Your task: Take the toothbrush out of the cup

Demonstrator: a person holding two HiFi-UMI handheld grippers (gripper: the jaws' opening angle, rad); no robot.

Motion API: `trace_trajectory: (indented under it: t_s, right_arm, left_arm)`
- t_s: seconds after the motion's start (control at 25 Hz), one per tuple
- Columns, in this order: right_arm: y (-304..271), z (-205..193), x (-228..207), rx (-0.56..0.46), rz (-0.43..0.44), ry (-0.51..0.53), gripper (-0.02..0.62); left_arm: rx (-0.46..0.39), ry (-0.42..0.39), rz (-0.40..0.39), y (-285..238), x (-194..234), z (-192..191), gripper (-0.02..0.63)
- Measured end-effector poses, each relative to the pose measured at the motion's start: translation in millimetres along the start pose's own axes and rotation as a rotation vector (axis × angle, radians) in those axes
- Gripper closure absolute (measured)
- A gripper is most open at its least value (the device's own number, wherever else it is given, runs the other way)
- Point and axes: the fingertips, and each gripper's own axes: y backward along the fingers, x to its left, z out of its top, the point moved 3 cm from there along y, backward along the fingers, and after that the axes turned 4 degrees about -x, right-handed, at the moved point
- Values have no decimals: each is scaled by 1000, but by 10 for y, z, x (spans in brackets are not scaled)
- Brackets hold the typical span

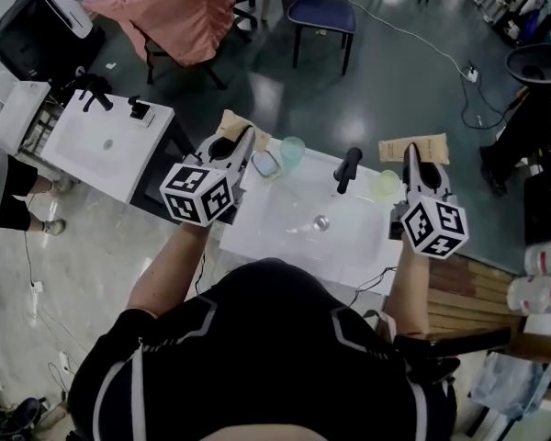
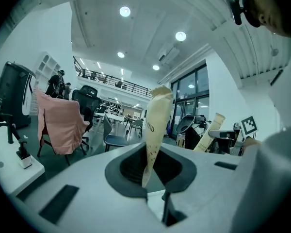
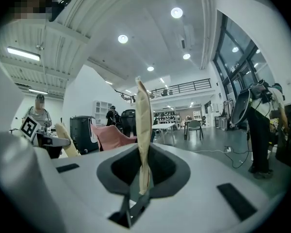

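Both grippers are held level above a white basin top (image 1: pixel 285 232). My left gripper (image 1: pixel 241 138) is shut on a tan paper packet (image 1: pixel 235 123); in the left gripper view that packet (image 2: pixel 154 125) stands upright from the jaws (image 2: pixel 146 181). My right gripper (image 1: pixel 411 156) is shut on a second tan packet (image 1: pixel 413 146), seen edge-on (image 3: pixel 143 130) in the right gripper view. A pale green cup (image 1: pixel 292 149) and a yellowish cup (image 1: pixel 386 184) stand at the basin's far edge. No toothbrush shows in either cup.
A black tap (image 1: pixel 347 169) rises between the cups, with a drain (image 1: pixel 321 221) below it and a small dish (image 1: pixel 264 163) by the green cup. A second white basin (image 1: pixel 101 141) is at the left. Chairs (image 1: pixel 321 12) and a pink cloth (image 1: pixel 179 16) stand beyond.
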Motion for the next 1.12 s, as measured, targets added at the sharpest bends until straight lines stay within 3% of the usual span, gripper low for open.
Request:
trace_trajectory:
  t_s: [0.4,0.6,1.12]
  right_arm:
    - [62,89,166,16,56,46,555]
    - [126,85,104,22,35,43,555]
    - [200,90,23,22,27,29,554]
  left_arm:
    - [-27,-64,35,149,-55,173,580]
    - [-13,-122,22,155,-187,156,580]
    - [-32,-113,16,187,-310,209,581]
